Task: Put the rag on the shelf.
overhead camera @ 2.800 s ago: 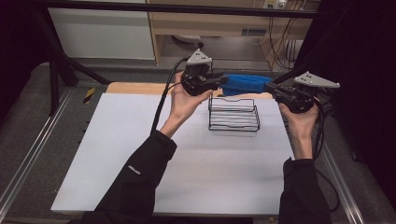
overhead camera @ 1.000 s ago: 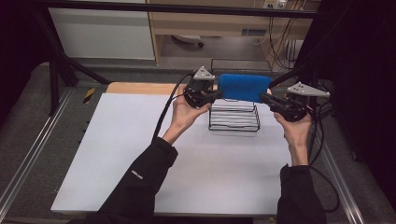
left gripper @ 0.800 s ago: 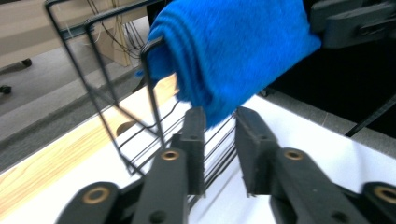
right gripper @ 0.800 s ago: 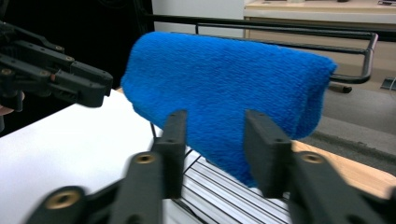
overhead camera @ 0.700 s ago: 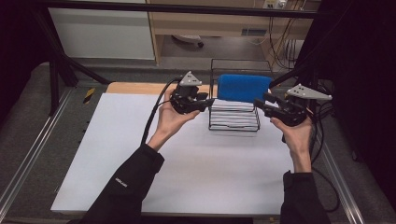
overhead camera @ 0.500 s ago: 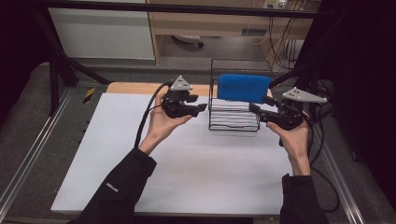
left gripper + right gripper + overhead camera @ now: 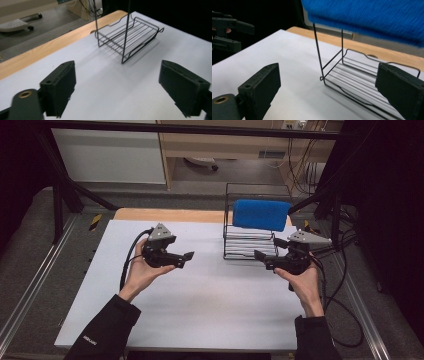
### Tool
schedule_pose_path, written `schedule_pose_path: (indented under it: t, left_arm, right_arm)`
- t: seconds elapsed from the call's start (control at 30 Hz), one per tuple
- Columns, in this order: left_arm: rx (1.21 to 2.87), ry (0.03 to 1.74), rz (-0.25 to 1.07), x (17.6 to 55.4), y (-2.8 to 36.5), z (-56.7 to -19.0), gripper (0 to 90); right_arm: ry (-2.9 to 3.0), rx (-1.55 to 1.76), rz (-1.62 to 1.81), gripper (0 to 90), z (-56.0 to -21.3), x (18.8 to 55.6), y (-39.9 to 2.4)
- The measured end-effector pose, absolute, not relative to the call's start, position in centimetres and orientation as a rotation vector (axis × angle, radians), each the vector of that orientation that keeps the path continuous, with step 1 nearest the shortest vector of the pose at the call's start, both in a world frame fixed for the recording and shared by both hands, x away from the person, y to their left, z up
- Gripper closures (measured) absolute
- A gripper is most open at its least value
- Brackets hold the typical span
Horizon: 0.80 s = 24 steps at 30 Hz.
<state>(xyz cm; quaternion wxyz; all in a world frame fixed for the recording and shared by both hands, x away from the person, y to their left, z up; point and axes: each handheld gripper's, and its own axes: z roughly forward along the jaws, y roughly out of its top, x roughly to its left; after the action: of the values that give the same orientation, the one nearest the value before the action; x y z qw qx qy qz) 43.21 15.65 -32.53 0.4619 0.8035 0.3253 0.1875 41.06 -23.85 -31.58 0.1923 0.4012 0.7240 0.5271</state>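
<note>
A blue cloth (image 7: 261,214) hangs over the top bar of a black wire rack (image 7: 248,245) at the back right of the white table (image 7: 200,310). My left gripper (image 7: 184,259) hovers left of the rack, pointing at it, well apart from it. Its jaws have just been opening and nothing is between them (image 7: 120,85); the rack (image 7: 130,35) lies ahead. My right gripper (image 7: 265,254) is close to the rack's front right corner, its jaws also just opened and empty (image 7: 329,87). The cloth (image 7: 367,17) hangs above the rack's shelf (image 7: 352,75).
A wooden strip (image 7: 165,215) runs along the table's far edge. A yellow-and-black object (image 7: 95,221) lies off the table at the left. Cables (image 7: 345,285) trail off the right side. Black frame posts (image 7: 57,205) stand at the left, cabinets behind.
Both grippers held the blue cloth over the rack; now it hangs there alone. Both have opened and drawn back, the left far to the left, the right slightly down.
</note>
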Motion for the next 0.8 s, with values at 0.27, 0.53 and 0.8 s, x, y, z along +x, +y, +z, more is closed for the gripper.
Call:
schedule_pose_path:
  t: [0.27, 0.53, 0.8]
  left_arm:
    - [1.988, 0.874, 0.477, 41.3, 19.4, -35.7, 8.9]
    - [1.964, 0.925, 0.467, 39.6, 22.7, -38.4, 8.8]
    - [1.967, 0.95, 0.462, 38.2, 25.4, -40.9, 9.0]
  right_arm:
    - [2.097, 1.119, 1.445, 2.0, -34.0, 40.2, -23.2]
    - [2.146, 1.137, 1.424, 0.7, -37.4, 39.0, -23.3]
    - [2.211, 1.168, 1.378, 0.6, -40.6, 38.0, -24.2]
